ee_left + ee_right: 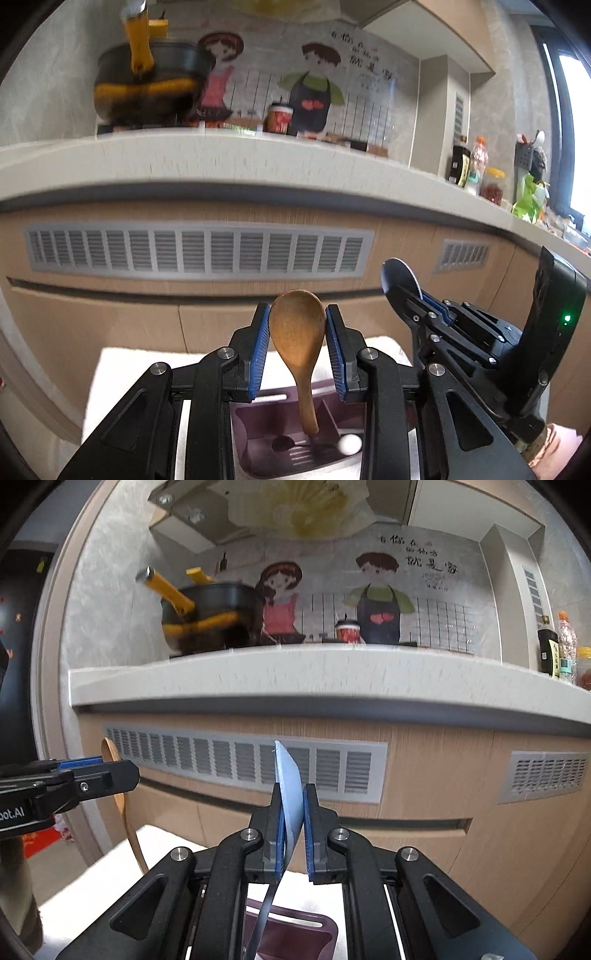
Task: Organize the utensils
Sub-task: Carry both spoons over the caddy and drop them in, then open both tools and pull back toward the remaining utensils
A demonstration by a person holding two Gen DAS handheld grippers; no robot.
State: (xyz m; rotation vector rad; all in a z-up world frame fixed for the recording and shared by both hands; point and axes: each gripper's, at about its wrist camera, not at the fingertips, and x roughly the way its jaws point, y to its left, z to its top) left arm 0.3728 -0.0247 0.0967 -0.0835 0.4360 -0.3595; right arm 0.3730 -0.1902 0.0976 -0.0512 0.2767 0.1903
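My left gripper (297, 322) is shut on a wooden spoon (297, 339), bowl up, handle hanging down into a purple utensil holder (255, 439) below. A white egg-like object (349, 444) lies in that holder. My right gripper (293, 812) is shut on a blue spoon (288, 786), held edge-on, its handle reaching down toward the purple holder (295, 934). In the left wrist view the right gripper (417, 295) holds the blue spoon (400, 275) at the right. In the right wrist view the left gripper (110, 771) and the wooden spoon (125, 812) show at the left.
The holder stands on a white surface (125, 373) in front of a beige cabinet with grey vents (199, 251). Above is a counter (221, 158) with a black pot with yellow handles (147, 88), a red cup (279, 118), bottles and jars (476, 166).
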